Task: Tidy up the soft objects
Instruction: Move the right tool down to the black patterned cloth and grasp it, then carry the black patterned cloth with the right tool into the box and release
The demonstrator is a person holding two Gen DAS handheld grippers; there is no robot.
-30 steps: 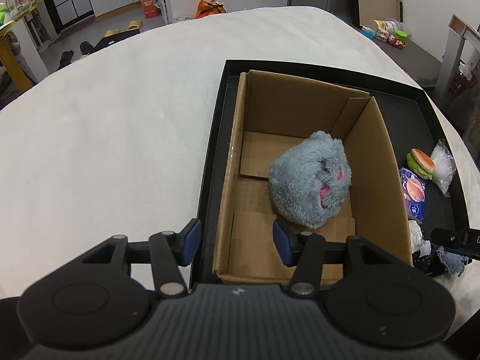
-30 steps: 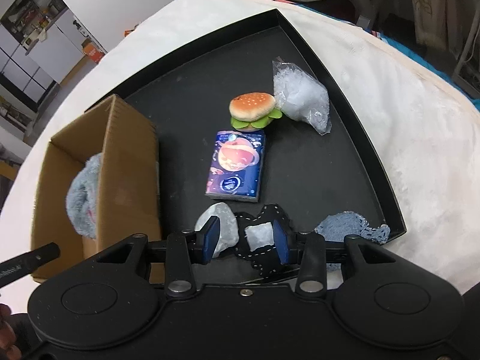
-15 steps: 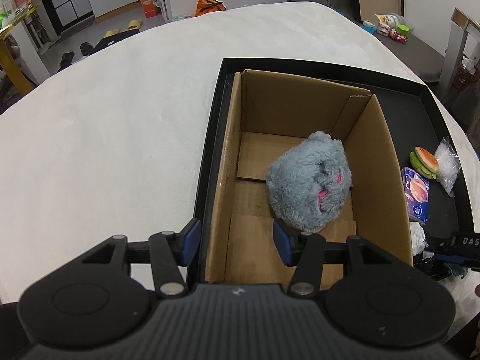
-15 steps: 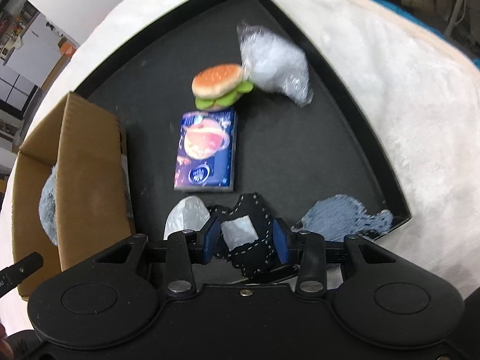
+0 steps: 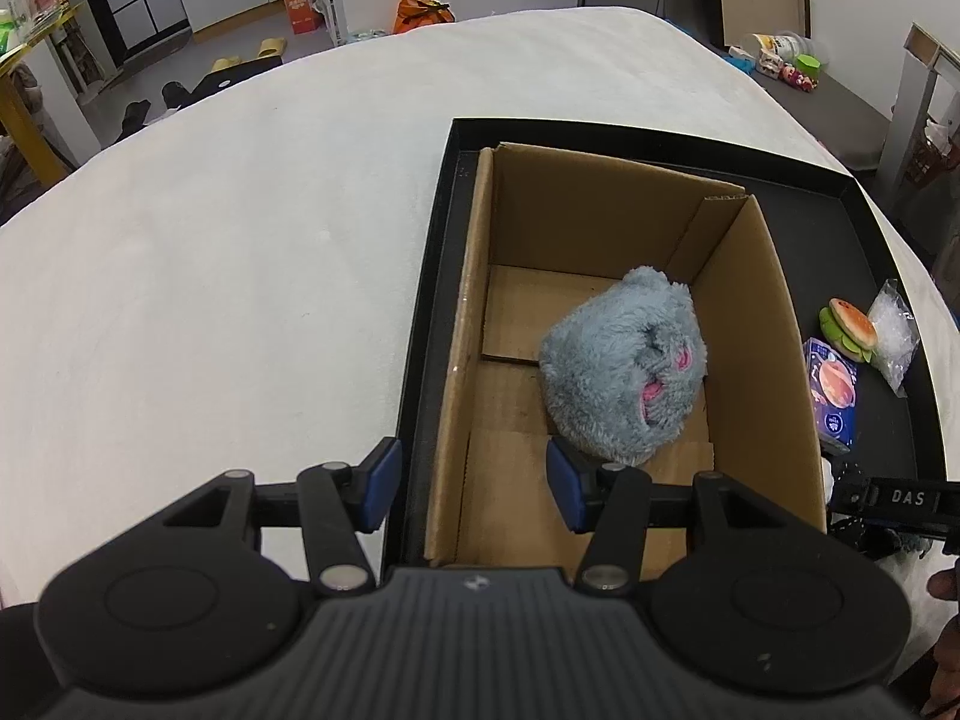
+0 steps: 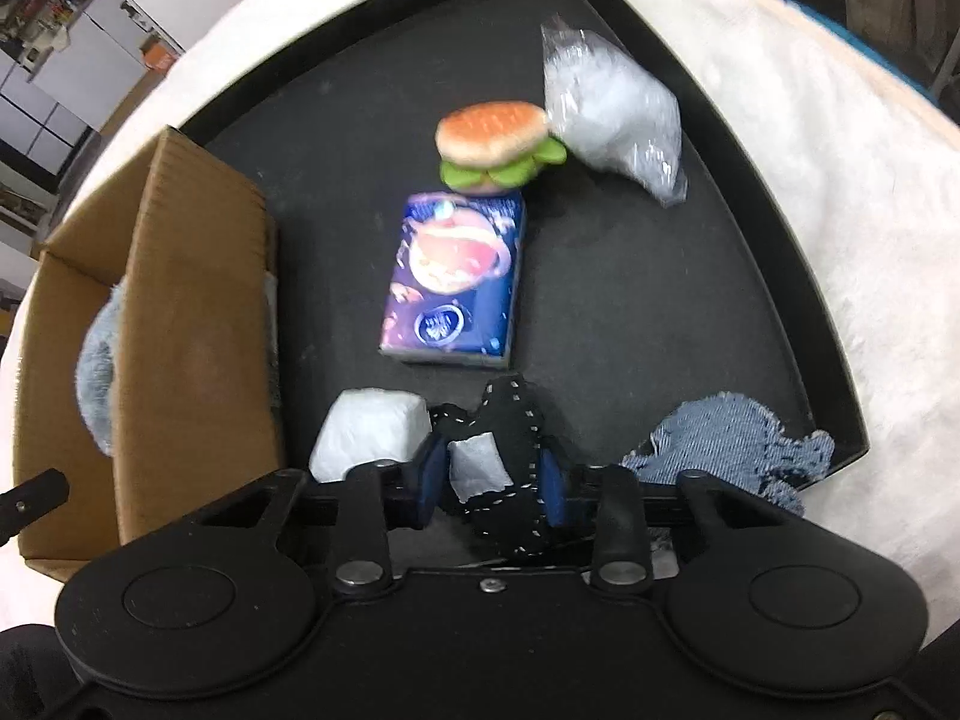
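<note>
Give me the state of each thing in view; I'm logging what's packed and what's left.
cardboard box: open, standing in the tray.
grey plush: inside the box.
black stitched pouch: clamped between the right gripper fingers.
left gripper: open, holding nothing.
burger toy: loose on the black tray.
blue packet: lying flat on tray.
clear bag: on tray, touching the burger.
denim piece: crumpled at tray corner.

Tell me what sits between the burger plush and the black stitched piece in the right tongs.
The blue tissue pack lies between the burger plush and the black stitched piece in the right wrist view.
</note>
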